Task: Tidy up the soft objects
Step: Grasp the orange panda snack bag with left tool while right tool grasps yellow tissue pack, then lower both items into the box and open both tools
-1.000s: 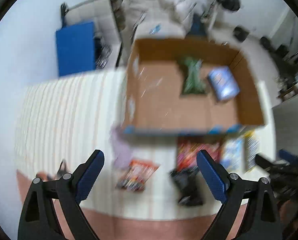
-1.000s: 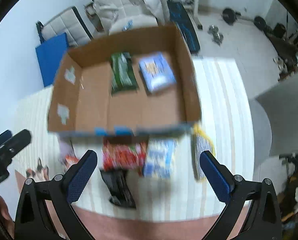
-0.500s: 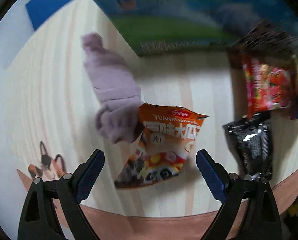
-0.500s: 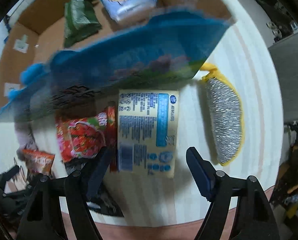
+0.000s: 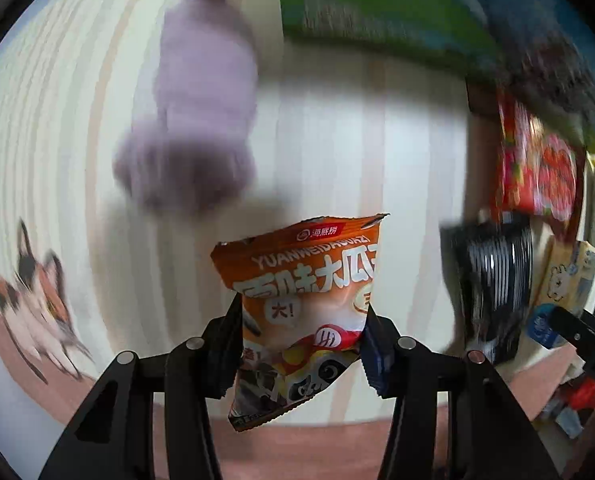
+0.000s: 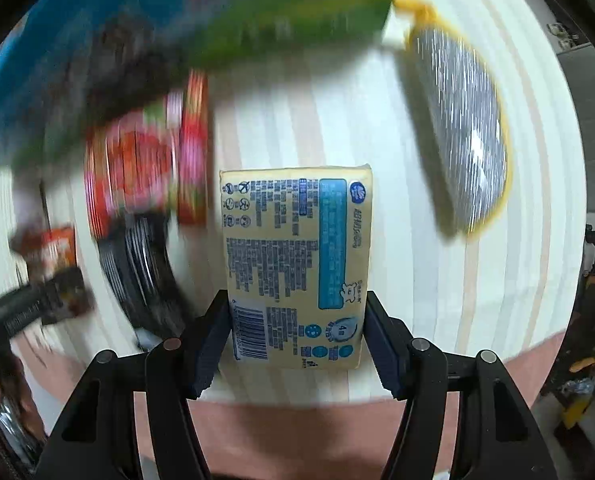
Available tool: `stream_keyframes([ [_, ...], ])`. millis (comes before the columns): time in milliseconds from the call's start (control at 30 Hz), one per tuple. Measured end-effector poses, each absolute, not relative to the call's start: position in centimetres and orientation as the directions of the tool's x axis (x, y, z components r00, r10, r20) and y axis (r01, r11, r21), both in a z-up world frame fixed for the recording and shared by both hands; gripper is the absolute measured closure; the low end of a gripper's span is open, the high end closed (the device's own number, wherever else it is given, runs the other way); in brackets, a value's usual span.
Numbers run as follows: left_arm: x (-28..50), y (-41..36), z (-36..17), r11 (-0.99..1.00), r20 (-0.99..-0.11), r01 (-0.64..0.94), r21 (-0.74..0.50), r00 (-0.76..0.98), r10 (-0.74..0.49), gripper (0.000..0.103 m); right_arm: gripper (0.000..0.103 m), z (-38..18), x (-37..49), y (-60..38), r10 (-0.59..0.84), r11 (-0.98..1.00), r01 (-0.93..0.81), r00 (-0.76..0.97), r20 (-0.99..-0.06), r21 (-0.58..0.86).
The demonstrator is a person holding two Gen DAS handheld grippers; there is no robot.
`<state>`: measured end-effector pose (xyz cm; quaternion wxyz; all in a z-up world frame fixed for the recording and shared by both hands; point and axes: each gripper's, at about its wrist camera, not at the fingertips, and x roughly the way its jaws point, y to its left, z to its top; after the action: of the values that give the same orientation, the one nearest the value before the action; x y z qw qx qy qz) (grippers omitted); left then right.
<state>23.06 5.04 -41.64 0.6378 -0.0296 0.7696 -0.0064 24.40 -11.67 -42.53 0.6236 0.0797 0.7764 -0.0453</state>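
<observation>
My left gripper [image 5: 301, 344] is shut on an orange snack bag [image 5: 305, 300], held just above the striped cloth. My right gripper [image 6: 297, 340] is shut on a pale yellow tissue pack [image 6: 297, 256] with blue print. A lilac plush toy [image 5: 201, 112] lies on the cloth ahead of the left gripper. A red snack bag [image 5: 537, 168] and a black packet [image 5: 493, 276] lie to its right; the red snack bag [image 6: 145, 168] and the black packet [image 6: 141, 264] also show in the right wrist view. A silver and yellow sponge [image 6: 461, 136] lies to the right of the tissue pack.
The printed blue and green outer wall of the cardboard box [image 5: 377, 12] stands just beyond the items and also shows in the right wrist view [image 6: 217, 16]. The striped tablecloth [image 5: 57, 120] carries a cat picture [image 5: 37, 300] near its pink front edge.
Both grippers have dropped from above the box to the cloth and shut: the left on the orange snack bag, the right on the tissue pack. Both packs now sit between the fingers.
</observation>
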Motion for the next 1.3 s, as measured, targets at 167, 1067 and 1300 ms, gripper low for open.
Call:
stream_keyframes([
  [167, 22.1, 4.1, -41.6, 0.999, -0.988, -0.031, -0.006, -0.157, -0.011, 0.055, 0.036, -43.4, 23.7, -11.6, 0.044, 0.981, 0.192, -0.176, -0.983, 0.010],
  [1067, 37.8, -2.1, -17.5, 0.978, -0.963, 0.106, -0.178, 0.188, -0.196, 0.060, 0.037, -22.0, 36.2, -9.3, 0.113, 0.993, 0.016, 0.167, -0.980, 0.117],
  [1300, 47.9, -1.6, -25.1, 0.984, -0.984, 0.051, -0.170, 0.052, -0.173, 0.060, 0.037, -28.9, 43.8, -11.3, 0.038, 0.997, 0.069, 0.057, -0.998, 0.042],
])
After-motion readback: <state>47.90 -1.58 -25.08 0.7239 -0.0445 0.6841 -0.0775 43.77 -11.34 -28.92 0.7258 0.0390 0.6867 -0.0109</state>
